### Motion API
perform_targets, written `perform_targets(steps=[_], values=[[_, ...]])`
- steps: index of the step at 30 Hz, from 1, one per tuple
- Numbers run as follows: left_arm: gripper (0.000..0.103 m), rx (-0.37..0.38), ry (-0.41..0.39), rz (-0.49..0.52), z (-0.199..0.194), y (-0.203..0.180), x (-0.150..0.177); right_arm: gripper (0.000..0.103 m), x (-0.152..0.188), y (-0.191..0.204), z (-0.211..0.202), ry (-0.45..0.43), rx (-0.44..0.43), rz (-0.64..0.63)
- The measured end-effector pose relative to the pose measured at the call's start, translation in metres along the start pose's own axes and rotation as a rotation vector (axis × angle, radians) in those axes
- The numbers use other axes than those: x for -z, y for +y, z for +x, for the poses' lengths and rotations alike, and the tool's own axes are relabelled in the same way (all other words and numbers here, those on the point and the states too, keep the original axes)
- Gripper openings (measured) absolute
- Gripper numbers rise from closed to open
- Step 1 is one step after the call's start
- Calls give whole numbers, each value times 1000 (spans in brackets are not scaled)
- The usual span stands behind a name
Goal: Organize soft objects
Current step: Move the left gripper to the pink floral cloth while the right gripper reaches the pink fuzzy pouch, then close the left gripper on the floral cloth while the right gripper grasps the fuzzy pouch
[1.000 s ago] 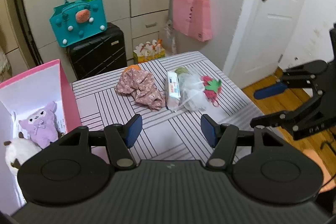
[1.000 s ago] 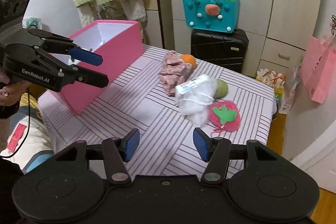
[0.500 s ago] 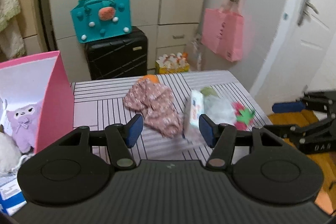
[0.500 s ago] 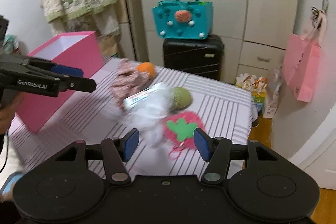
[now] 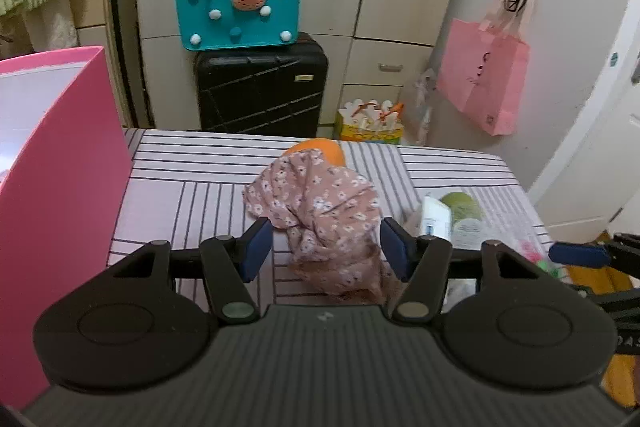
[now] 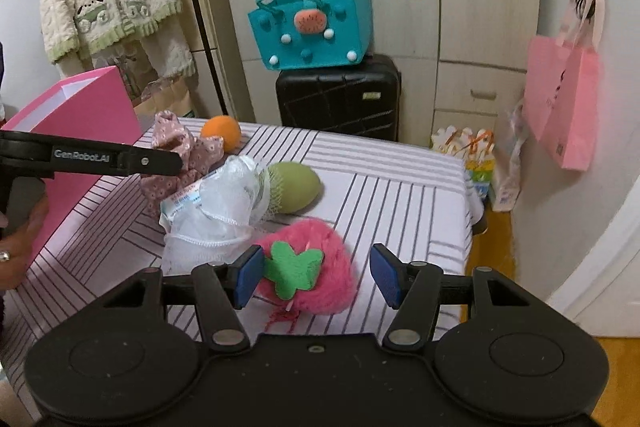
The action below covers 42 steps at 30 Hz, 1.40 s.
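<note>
My left gripper (image 5: pixel 326 247) is open, its jaws on either side of a crumpled pink floral cloth (image 5: pixel 324 211) on the striped table. The cloth also shows in the right wrist view (image 6: pixel 180 163), partly behind the left gripper's arm. My right gripper (image 6: pixel 316 273) is open, its jaws on either side of a fluffy pink strawberry plush (image 6: pixel 316 275) with a green leaf. A white mesh cloth (image 6: pixel 216 215) over a wipes pack lies just left of the strawberry.
A pink open box (image 5: pixel 52 187) stands at the table's left. An orange (image 6: pixel 221 131) and a green fruit (image 6: pixel 294 187) lie on the striped table (image 6: pixel 400 195). A black suitcase (image 5: pixel 260 87) with a teal bag stands behind the table.
Both grippers have moved forward and lower. The left one has come up to the floral cloth, the right one up to the strawberry plush. Both stay open.
</note>
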<state>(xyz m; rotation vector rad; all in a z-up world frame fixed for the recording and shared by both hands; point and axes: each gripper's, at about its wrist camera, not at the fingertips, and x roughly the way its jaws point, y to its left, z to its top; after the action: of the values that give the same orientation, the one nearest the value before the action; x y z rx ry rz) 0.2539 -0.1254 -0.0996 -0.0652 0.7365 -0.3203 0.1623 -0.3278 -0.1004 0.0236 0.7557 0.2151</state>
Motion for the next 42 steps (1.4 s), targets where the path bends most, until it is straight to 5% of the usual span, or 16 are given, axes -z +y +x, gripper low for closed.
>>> perform_targets(steps=[7,14,21,26,42], values=[[57,0,37,-14,13,0,3,63,8,-4,14,29,-31,30],[56,43,50,-112,19,10,17,45,19,-3,14,37,-27,48],[24,18,26,-50,18,4,23,42,27,-5,5,37,-21,58],[17,-11,4,10,10,-4,31,41,38,1,-7,38,1,51],[14,27,-11,8,-36,6,48,40,53,28,-33,88,-89,28]])
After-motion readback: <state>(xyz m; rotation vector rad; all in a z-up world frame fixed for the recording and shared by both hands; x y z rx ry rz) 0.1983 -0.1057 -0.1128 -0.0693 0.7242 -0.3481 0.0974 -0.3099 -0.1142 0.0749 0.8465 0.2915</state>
